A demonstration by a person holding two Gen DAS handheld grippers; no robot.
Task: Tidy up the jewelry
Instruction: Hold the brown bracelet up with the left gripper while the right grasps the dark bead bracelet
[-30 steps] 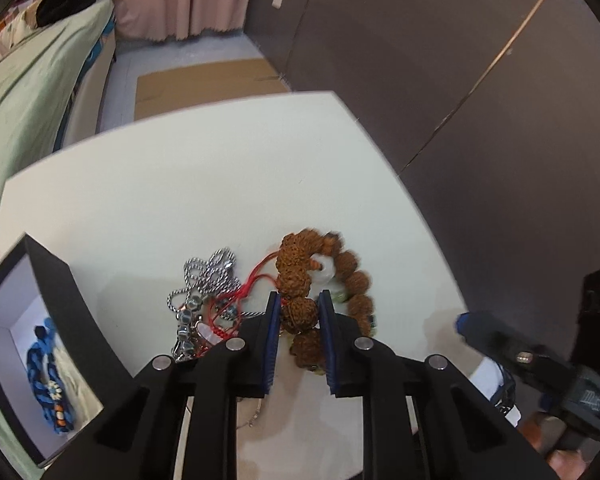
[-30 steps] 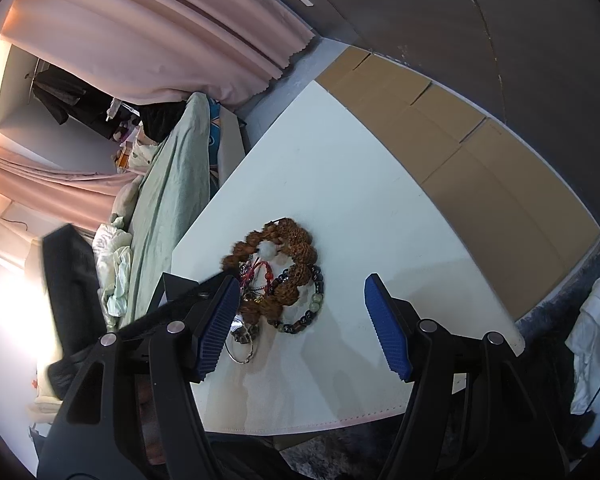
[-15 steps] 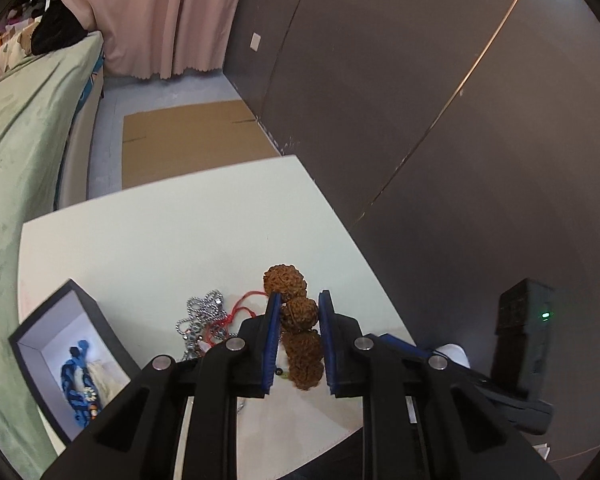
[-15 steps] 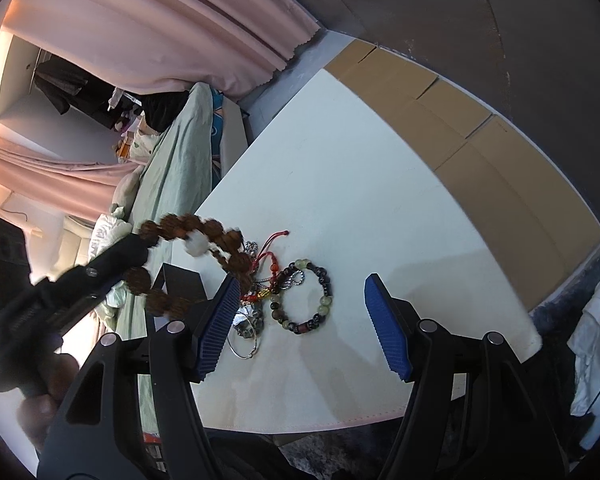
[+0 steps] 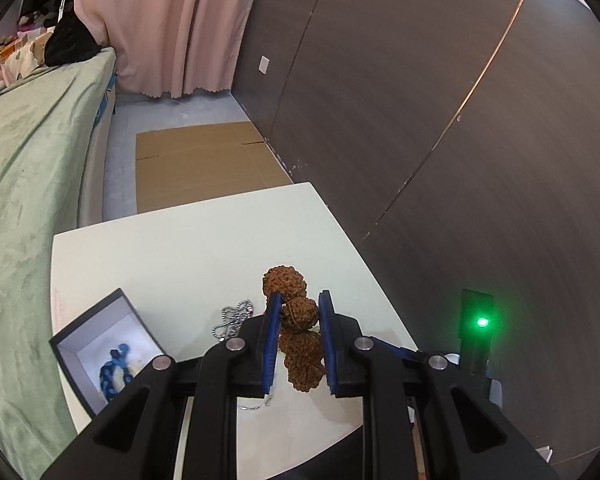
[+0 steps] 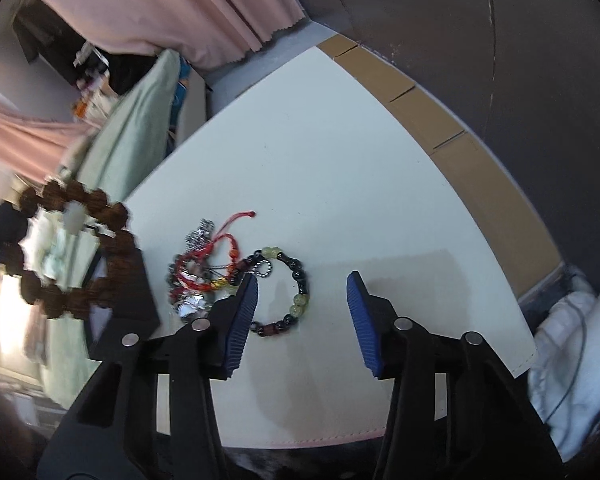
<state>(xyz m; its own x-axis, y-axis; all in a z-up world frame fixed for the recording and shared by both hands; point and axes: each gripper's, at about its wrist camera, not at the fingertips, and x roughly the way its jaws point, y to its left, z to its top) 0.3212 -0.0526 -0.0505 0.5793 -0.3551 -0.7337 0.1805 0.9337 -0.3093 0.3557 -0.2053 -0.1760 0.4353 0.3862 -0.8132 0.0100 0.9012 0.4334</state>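
Two claws show above a white table [image 6: 340, 152]. The left claw [image 5: 298, 320] is clenched on a bracelet of big, rough brown beads [image 5: 298, 312], one bead pinched between its blue pads [image 5: 271, 332], one bead sticking out past the tips and more hanging below. From the right wrist view the same brown bracelet [image 6: 72, 256] appears as a full ring held up in the air off the left edge of the table, blurred, with a pale bead on its upper side. The right claw [image 6: 302, 292] is released, its pads wide apart, holding nothing, and it hangs over the near part of the table. Between and just beyond its pads lies a bracelet of black and yellow-green beads [image 6: 296, 288], flat on the table. Just left of that, touching it, is a tangle of red cord [image 6: 216, 248] and a silver ball chain [image 6: 198, 236]. In the left wrist view a bit of the silver chain [image 5: 232, 320] peeks out beside the left pad. Near the left edge of the table sits an open dark box [image 5: 100, 328] with a pale lining, and a blue braided bracelet [image 5: 114, 368] lies inside it. A green bed [image 5: 28, 200] runs along the left side of the table.
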